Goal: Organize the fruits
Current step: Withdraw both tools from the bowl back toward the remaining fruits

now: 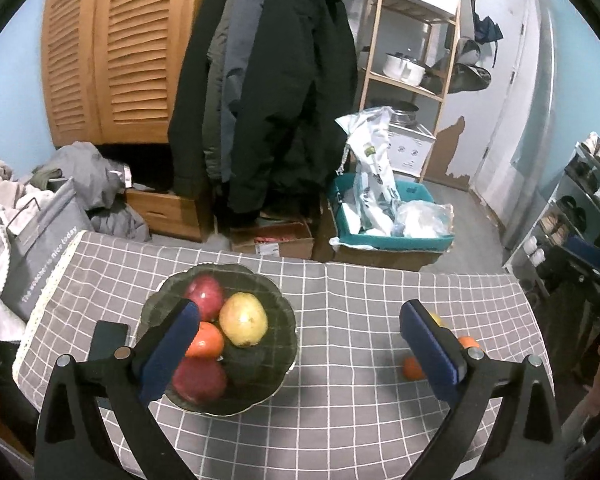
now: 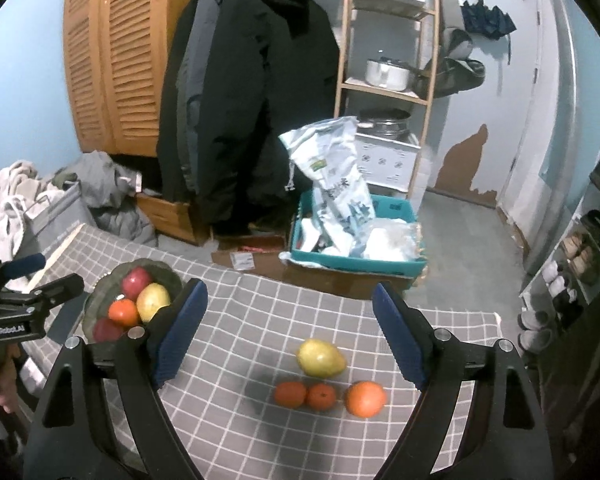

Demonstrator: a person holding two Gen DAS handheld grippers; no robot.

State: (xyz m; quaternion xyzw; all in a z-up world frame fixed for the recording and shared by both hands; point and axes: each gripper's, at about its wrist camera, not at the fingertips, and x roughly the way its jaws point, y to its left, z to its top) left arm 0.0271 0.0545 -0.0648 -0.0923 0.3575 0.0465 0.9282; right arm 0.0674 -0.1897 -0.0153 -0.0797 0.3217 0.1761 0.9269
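**Both tongs spread wide, fruit split between bowl and cloth**

The left tongs [image 1: 300, 344] are seen spread wide with nothing between the blue pads. No fruit is gripped. In the left wrist view the bowl [image 1: 284, 336] is seen on the checked cloth [image 1: 340, 420], partly behind the left pad [image 1: 170, 352] and mostly just inside it. In the bowl a red apple [image 1: 205, 296] is seen at the back, a yellow pear [image 1: 244, 319] beside it, an orange fruit [image 1: 208, 342] under the pad's edge, a dark fruit [image 1: 242, 364] in front of the pear, and a second red apple [image 1: 200, 380] nearest the camera. Behind the right pad [image 1: 430, 350] two orange fruits and a bit of yellow are partly hidden.

The right tongs [image 2: 290, 336] are likewise released, with nothing grasped. Between and below their pads, on the cloth, a loose pear [image 2: 321, 358] is seen, and nearer the camera a row of three: two tangerines [image 2: 290, 394] [image 2: 321, 396] touching each other, and an orange [image 2: 365, 399] just beside them to the right. None of these is touched by the pads. The bowl is seen in this view beyond the left pad, and the left tongs are seen at the far left edge, beside the bowl.
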